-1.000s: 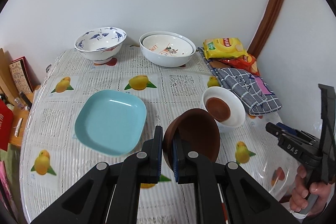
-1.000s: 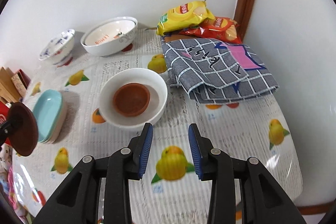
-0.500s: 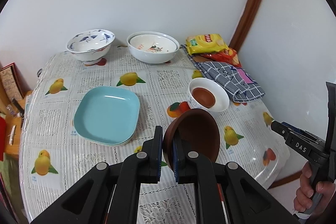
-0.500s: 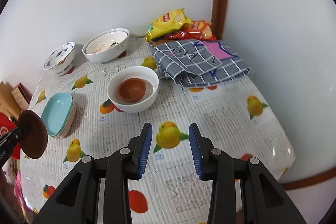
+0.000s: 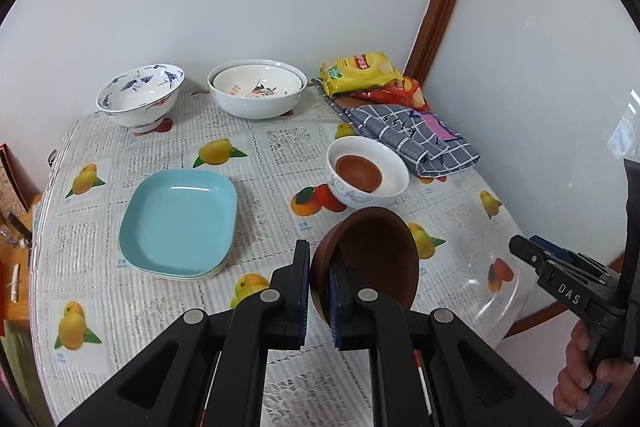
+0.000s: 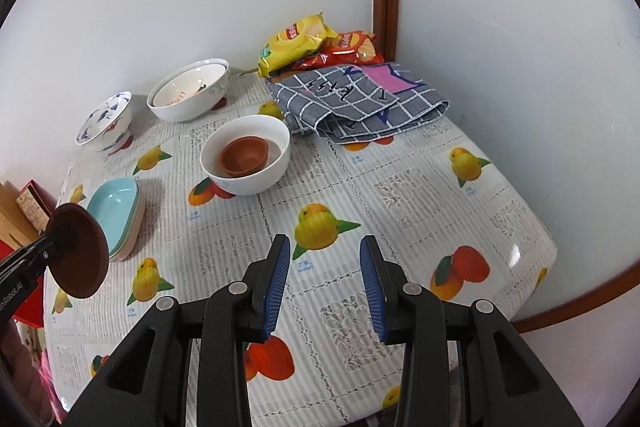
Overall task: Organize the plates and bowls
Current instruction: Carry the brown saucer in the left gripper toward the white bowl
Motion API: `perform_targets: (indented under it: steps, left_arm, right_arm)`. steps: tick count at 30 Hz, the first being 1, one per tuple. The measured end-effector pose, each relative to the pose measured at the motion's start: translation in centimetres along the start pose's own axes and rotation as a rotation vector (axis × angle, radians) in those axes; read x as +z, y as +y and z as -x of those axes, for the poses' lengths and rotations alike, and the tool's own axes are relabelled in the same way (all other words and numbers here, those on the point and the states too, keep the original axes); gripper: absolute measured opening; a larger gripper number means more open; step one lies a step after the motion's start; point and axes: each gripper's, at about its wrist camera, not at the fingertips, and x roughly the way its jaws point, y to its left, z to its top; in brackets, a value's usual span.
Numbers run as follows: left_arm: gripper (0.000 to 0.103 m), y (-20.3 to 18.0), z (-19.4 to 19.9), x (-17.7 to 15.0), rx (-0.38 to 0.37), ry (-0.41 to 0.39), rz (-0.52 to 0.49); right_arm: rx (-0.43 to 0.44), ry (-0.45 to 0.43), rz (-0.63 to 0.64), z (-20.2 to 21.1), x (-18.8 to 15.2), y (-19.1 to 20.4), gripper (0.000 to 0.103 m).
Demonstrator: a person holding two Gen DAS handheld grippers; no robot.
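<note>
A brown bowl point(image 5: 372, 259) is gripped by its rim in the left claw point(image 5: 319, 287), above the worktop point(image 5: 280, 147). The right claw point(image 6: 325, 287) is held wide, empty. Nesting into the white bowl point(image 5: 394, 163) seems next, requiring levelling.

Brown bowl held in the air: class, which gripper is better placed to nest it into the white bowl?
Left. The left gripper already clamps the brown bowl, near the white bowl; the right gripper is open.
</note>
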Motion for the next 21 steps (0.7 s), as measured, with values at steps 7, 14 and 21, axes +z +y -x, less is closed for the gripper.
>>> perform_targets:
  steps: [7, 14, 21]
  left_arm:
    - [0.008, -1.3, 1.0, -0.5, 0.037, -0.011, 0.014]
    - [0.008, -1.7, 2.2, -1.3, 0.071, -0.022, 0.019]
    - [0.008, -2.4, 2.5, -1.8, 0.076, -0.014, 0.007]
  right_arm:
    - [0.036, -0.016, 0.026, 1.1, 0.2, -0.7, 0.037]
    - [0.070, -0.035, 0.035, 2.0, -0.5, -1.4, 0.038]
    - [0.084, -0.029, 0.024, 1.9, -1.2, -2.3, 0.039]
